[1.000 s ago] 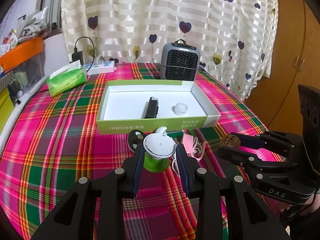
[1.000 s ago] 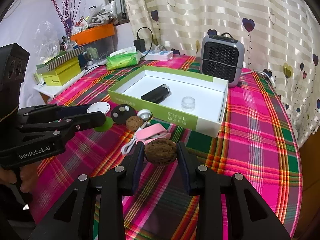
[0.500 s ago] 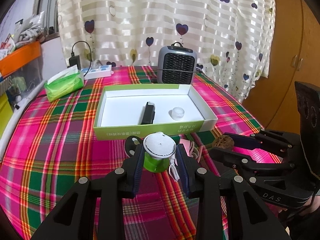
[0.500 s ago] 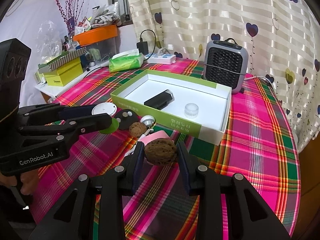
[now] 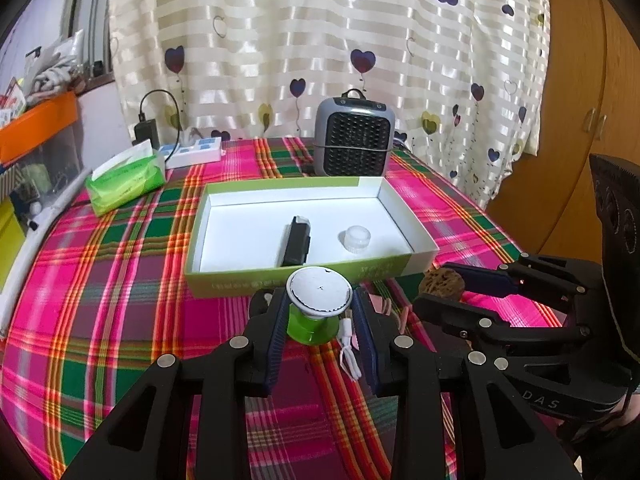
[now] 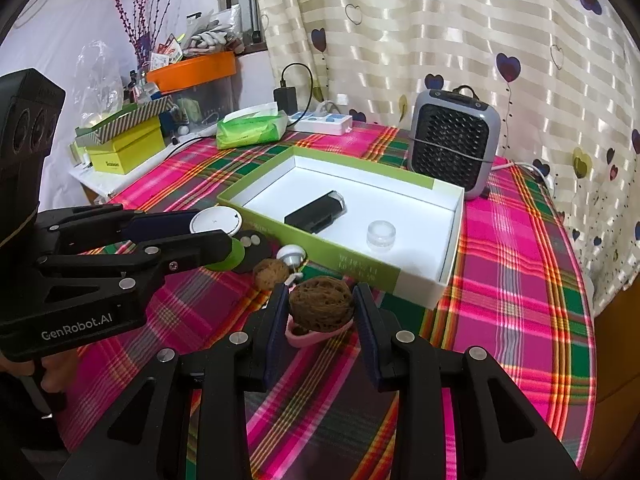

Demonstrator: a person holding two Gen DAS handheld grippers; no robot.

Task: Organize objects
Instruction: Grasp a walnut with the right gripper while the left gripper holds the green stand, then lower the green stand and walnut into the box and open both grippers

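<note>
Nearest the lens, the left gripper [image 5: 320,320] is pinching the green-based, white-topped suction cup [image 5: 318,306] in its jaws, and the right gripper [image 6: 320,316] is clamping a walnut [image 6: 321,309]. Both have lifted off the plaid surface [image 5: 120,280] since a second ago and are hanging just short of the green-and-white box [image 5: 304,280]. Below them, just before the box, a second walnut [image 6: 271,273], pink case [image 6: 316,332] and black fob [image 6: 250,246] are waiting. Inside the box are lying a black lighter [image 5: 296,242] and a clear lid [image 5: 355,239]. Both loads look ready for dropping in.
</note>
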